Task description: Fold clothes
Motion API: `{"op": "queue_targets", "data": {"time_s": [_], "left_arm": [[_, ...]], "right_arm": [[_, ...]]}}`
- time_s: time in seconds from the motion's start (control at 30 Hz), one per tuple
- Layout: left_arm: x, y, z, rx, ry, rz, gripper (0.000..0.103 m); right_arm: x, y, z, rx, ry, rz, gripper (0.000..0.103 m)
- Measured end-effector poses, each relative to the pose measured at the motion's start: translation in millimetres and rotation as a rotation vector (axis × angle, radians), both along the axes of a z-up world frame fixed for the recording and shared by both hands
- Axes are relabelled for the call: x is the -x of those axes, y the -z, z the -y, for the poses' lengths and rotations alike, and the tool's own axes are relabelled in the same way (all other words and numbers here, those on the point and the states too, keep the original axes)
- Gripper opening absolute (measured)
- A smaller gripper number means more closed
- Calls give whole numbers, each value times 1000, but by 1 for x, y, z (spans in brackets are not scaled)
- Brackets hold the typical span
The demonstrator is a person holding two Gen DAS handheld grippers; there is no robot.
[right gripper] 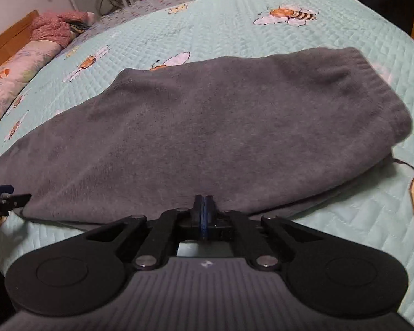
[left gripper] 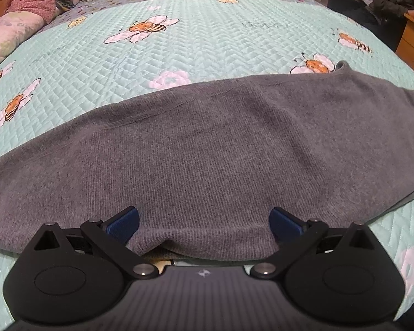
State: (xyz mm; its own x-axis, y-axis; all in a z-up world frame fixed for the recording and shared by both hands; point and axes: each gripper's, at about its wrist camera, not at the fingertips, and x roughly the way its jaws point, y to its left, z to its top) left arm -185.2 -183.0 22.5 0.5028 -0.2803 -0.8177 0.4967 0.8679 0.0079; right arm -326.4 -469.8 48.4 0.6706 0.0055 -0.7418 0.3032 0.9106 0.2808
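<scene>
While left gripper [left gripper: 204,224] gapes over grey sweater [left gripper: 220,149], no writing readable.

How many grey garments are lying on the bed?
1. The grey sweater lies spread across the near side of the bee-print quilt. It appears doubled over in layers, so another piece could be hidden beneath it.
</scene>
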Motion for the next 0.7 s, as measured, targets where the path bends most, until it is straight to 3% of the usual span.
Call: {"op": "queue_targets", "data": {"time_s": [0.17, 0.3, 0.37, 0.43, 0.47, 0.53, 0.63, 0.7], "left_arm": [[3, -10, -17, 75, -20, 8, 92], [4, -19, -43, 219, -69, 10, 87], [4, -23, -57, 272, -102, 29, 87], [3, -27, -69, 302, -140, 32, 87], [3, -28, -74, 308, -154, 31, 87], [1, -33, -83, 292, -168, 55, 87], [-12, -33, -89, 211, -193, 91, 87], [-25, -30, -95, 177, -224, 88, 87]], "right_arm": [[0, -8, -19, 37, -31, 8, 3], [0, -14, -35, 67, -55, 14, 7], [-4, -9, -46, -7, -112, 26, 7], [-14, 13, -51, -60, -130, -28, 6], [-16, 26, -49, -56, -106, -69, 0], [-17, 33, -44, -72, -59, -69, 0], [-20, 14, -63, 35, -59, -93, 1], [-25, 3, -77, 49, -112, -56, 7]]}}
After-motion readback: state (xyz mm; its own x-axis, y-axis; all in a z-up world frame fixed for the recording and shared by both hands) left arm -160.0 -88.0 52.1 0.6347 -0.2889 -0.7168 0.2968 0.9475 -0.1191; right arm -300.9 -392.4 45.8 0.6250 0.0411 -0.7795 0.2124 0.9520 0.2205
